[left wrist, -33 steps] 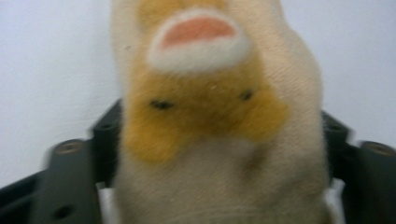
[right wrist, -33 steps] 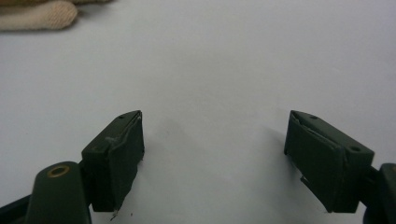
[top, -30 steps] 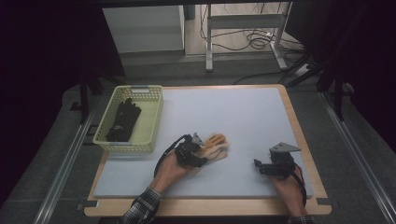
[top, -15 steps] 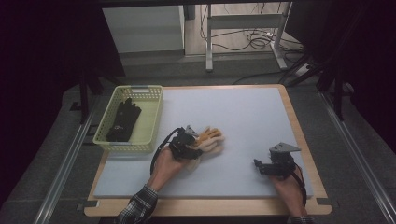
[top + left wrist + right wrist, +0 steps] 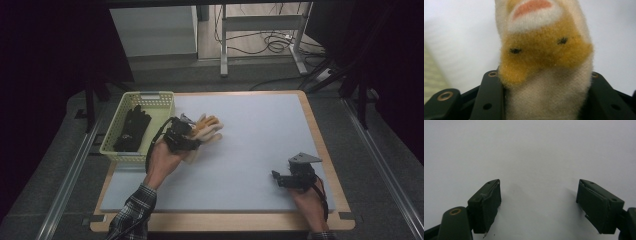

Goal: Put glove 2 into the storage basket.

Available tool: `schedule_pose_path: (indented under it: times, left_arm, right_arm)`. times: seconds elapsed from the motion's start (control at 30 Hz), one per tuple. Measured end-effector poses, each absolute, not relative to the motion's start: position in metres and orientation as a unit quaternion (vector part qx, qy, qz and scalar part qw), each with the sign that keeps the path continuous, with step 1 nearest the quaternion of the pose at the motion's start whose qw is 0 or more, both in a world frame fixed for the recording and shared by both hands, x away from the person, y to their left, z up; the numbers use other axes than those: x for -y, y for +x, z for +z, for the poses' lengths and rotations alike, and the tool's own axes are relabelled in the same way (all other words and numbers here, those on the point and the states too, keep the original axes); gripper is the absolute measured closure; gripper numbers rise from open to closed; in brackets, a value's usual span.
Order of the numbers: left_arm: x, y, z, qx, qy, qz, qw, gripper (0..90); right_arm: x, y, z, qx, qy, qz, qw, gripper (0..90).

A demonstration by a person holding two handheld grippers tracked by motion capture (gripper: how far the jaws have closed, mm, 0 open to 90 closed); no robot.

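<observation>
My left gripper (image 5: 192,134) has its fingers closed on the plush toy (image 5: 207,127) and holds it above the surface (image 5: 260,135), just beside the yellow basket (image 5: 116,150); the drop inside is left, I think. My right gripper (image 5: 281,179) rests open, fingers empty.

Cream-and-orange plush glove (image 5: 206,128) clamped in left tool (image 5: 186,134), just beside basket (image 5: 161,100).

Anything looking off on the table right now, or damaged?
Nothing on the table stands out. The left hand-held gripper grips the plush glove squarely; the black glove lies inside the basket. One oddity: the right hand-held gripper has pads frayed and peeling at the edges.
</observation>
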State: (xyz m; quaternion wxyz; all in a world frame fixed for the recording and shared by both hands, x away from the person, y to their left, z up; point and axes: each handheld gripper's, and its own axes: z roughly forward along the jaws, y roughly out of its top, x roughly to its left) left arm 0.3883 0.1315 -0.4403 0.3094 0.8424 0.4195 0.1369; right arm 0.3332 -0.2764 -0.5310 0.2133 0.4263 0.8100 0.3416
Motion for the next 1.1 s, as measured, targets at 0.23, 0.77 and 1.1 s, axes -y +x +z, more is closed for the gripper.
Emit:
schedule_pose_path:
  times: [0.23, 0.77, 1.1]
  left_arm:
    - [-0.162, 0.403, -0.424, -0.452, 0.824, 0.155, 0.304, 55.6]
    - [-0.243, 0.428, -0.41, -0.551, 0.759, 0.204, 0.28, 54.9]
    - [-0.269, 0.446, -0.429, -0.593, 0.738, 0.2, 0.251, 54.0]
  right_arm:
    - [0.276, 0.333, -0.531, -0.809, 0.427, 0.343, 0.213, 19.6]
    - [0.276, 0.333, -0.531, -0.809, 0.427, 0.343, 0.213, 19.5]
    - [0.276, 0.333, -0.531, -0.809, 0.427, 0.343, 0.213, 19.5]
